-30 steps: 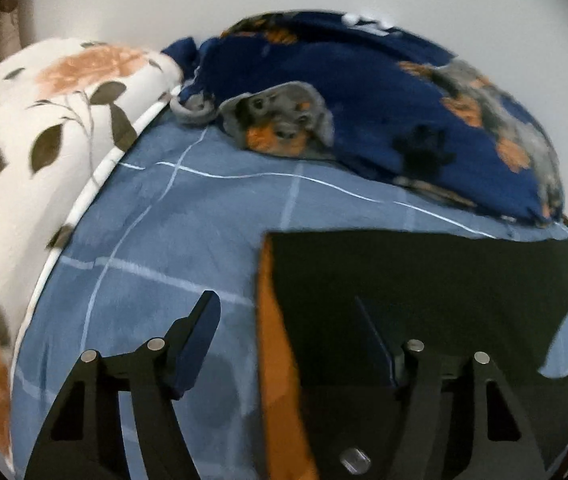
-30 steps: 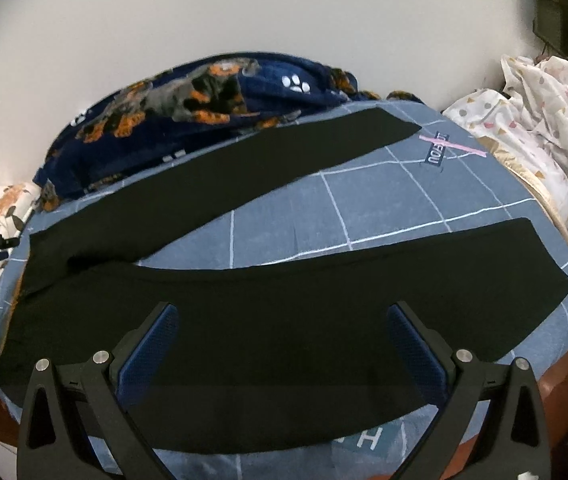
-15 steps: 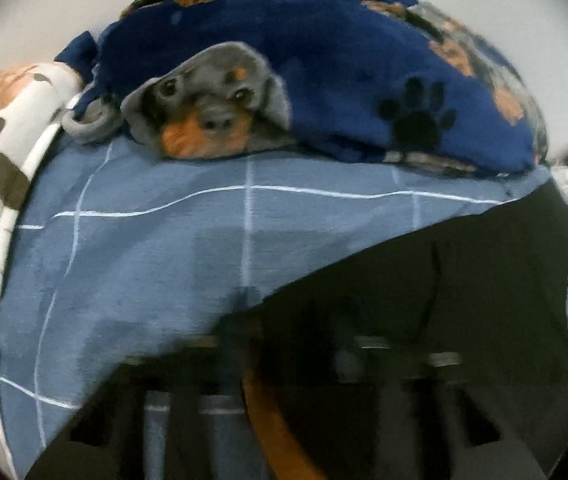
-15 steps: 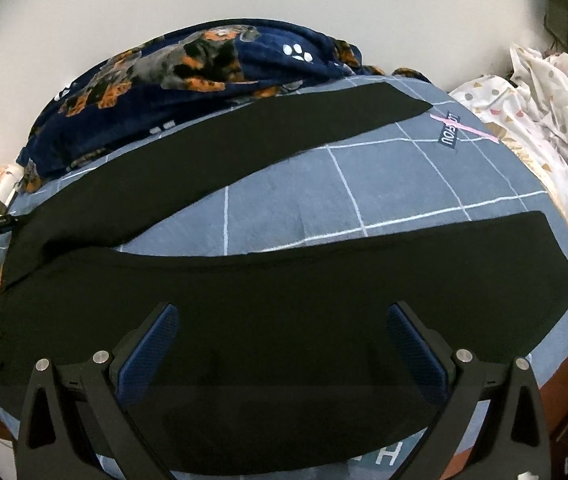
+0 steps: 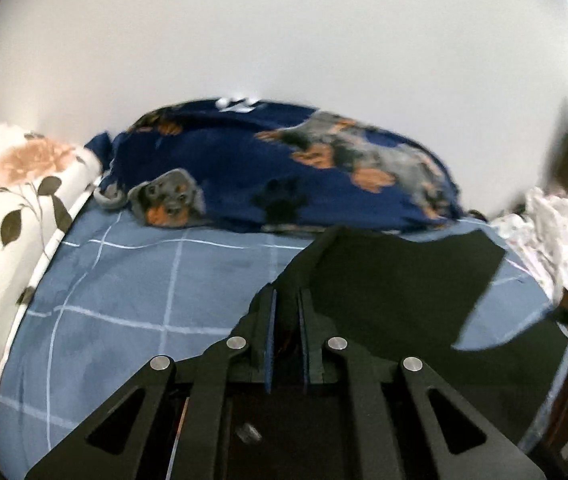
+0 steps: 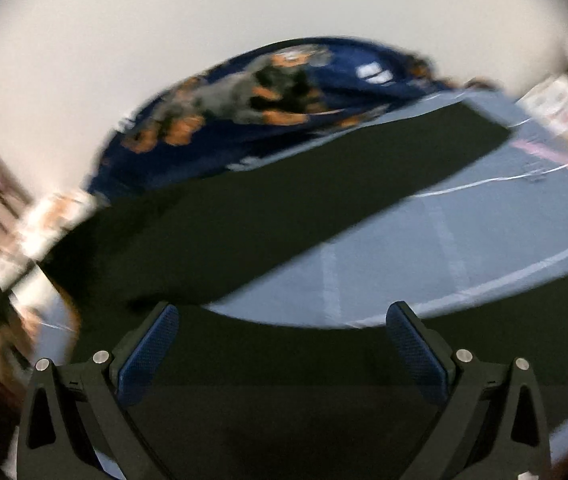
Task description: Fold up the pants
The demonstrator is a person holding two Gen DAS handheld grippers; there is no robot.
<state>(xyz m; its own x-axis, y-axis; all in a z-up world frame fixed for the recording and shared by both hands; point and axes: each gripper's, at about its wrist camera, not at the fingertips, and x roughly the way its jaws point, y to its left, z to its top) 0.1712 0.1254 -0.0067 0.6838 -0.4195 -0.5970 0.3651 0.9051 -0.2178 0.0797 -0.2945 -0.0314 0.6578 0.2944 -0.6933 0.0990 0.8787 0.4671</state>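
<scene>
Left wrist view first: the left gripper [image 5: 284, 312] has its two fingers pinched nearly together on a raised bit of the black pants [image 5: 396, 288], which looks like the waist end, since there's a hint of orange lining down between the pads. The cloth tents up from the pinch and runs off toward 2 o'clock, where it lies flat on the blue checked bedsheet [image 5: 131, 288]. At 12 o'clock, against the wall, sits the navy dog-print blanket [image 5: 284, 176], a floral pillow [image 5: 11, 184] is over at 9 o'clock, and some pale crumpled fabric [image 5: 548, 232] is at 3.

Right wrist view is badly smeared, so details are shaky. The right gripper [image 6: 284, 344] has its jaws spread wide with nothing between them, hovering just over the near leg of the pants, which fills the bottom of the frame. The far leg runs as a dark band from 9 o'clock up to 2 o'clock, with a wedge of sheet between the two legs. The same dog blanket is at 12.

Handling-wise, this looks like thin, light, floppy fabric: no stiffness at all, so it'll sag and drag wherever it isn't supported. Probably smartest to take the near leg by its outer edge or hem rather than mid-panel, so the fold stays straight and doesn't bunch.
</scene>
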